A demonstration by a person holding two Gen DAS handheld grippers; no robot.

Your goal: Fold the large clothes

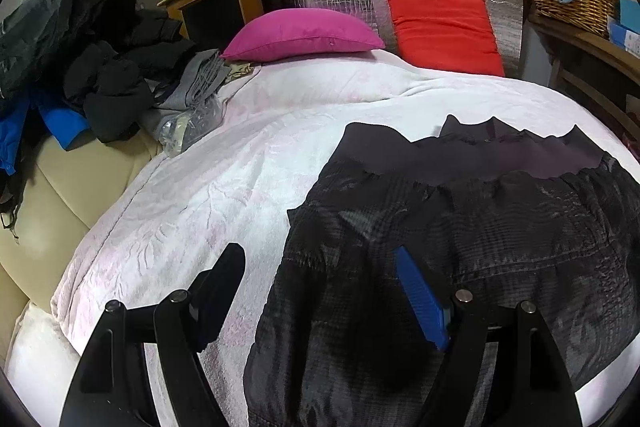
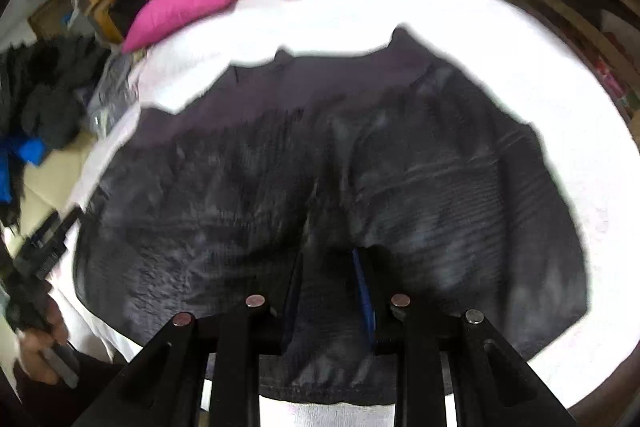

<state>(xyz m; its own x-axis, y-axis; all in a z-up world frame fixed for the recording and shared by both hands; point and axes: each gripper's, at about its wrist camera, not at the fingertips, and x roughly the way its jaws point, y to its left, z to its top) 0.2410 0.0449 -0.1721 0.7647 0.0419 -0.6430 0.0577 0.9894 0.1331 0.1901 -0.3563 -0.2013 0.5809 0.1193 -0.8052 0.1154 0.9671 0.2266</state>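
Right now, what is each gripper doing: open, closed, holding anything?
Left gripper: open wide, empty, over the dark jacket.
Right gripper: jaws narrow over the jacket; grip on fabric cannot be told.

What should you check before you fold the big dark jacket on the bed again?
1. Dark jacket lies on the white blanket, not hanging off: ok.
2. Left gripper open, ready to grab: ok.
3. Left gripper over the jacket's edge: ok.
4. Right gripper has cloth between its fingers, but a firm pinch: cannot tell, picture is blurred.
5. Pink pillow and red cushion clear of the jacket: ok.
6. Jacket smooth: not ok, wrinkled.
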